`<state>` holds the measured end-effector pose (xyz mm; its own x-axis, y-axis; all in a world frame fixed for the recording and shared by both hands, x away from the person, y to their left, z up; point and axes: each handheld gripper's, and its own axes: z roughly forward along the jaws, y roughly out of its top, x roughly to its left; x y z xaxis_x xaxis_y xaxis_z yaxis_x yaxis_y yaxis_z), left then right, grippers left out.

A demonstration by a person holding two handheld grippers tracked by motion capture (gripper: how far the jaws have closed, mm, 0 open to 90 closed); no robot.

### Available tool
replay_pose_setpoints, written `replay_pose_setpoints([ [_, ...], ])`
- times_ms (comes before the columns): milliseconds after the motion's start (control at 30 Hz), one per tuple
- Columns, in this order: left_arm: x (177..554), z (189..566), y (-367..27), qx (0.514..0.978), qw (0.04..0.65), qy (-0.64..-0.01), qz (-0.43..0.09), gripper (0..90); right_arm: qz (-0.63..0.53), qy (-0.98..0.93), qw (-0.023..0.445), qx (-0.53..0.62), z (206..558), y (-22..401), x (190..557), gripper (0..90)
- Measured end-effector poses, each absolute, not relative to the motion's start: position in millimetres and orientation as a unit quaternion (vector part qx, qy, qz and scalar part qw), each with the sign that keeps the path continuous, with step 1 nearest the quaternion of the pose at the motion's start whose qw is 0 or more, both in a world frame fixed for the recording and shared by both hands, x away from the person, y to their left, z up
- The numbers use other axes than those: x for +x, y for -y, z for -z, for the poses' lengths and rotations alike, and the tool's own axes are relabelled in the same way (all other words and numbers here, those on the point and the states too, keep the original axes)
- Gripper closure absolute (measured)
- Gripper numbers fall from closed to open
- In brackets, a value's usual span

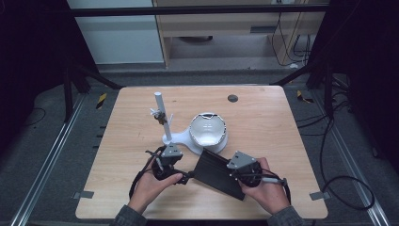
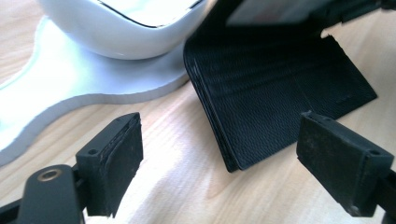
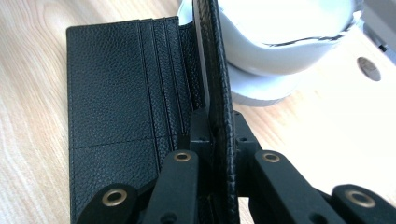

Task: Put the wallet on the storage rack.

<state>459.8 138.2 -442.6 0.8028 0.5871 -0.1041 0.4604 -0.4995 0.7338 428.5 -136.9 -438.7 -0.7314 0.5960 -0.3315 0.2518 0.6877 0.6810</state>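
Item, right gripper (image 3: 215, 135): I have its jaws clenched on the upper flap of the black wallet (image 3: 121, 112), the flap standing on edge between the pads while the card-slot half lies flat on the table (image 1: 263, 117) to the left in the right gripper view. Item, left gripper (image 2: 219, 154): released, jaws spread wide with nothing between them; the near corner of the wallet lies on the wood just ahead of the gap, untouched. Item, wallet as seen from the high view (image 1: 217, 173): it rests at the near middle of the table, between my two hands, its far edge just beside the white stand base (image 1: 181, 140). Item, white bowl-shaped lamp head (image 1: 207, 130): it sits on that base, right behind the wallet, with a white post (image 1: 161, 113) rising at the left. Handling note, my judgement: the step in hand looks to be opening the wallet, the right side lifting the flap. To do it well I would keep the grip high on the flap edge, swing it up and away in an arc about the fold, not drag it, and bring the left gripper down to pin the flat half so the whole wallet does not slide into the lamp base. Risk: leather slipping out of the pads.
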Motion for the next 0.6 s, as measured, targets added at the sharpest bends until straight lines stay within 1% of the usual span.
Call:
replay_pose_setpoints([
  [67,460.3,441.4,-135.3,0.867,0.392,-0.296,-0.078,12.4,-0.331,-0.869,0.275,0.243,434.0,145.4,426.4,83.9],
  [100,461.5,440.3,-132.1,0.871,0.391,-0.289,-0.069,11.5,-0.336,-0.867,0.274,0.245,432.5,148.0,425.8,83.9],
  [267,463.6,436.8,-123.5,0.882,0.38,-0.27,-0.069,9.8,-0.359,-0.855,0.277,0.252,426.5,159.3,423.9,83.9],
  [433,465.3,433.8,-119.7,0.881,0.384,-0.269,-0.07,8.5,-0.374,-0.847,0.28,0.253,422.9,166.1,423.2,83.9],
  [600,467.2,427.3,-120.1,0.874,0.402,-0.266,-0.062,8.5,-0.39,-0.839,0.285,0.25,417.8,170.9,421.4,83.9],
])
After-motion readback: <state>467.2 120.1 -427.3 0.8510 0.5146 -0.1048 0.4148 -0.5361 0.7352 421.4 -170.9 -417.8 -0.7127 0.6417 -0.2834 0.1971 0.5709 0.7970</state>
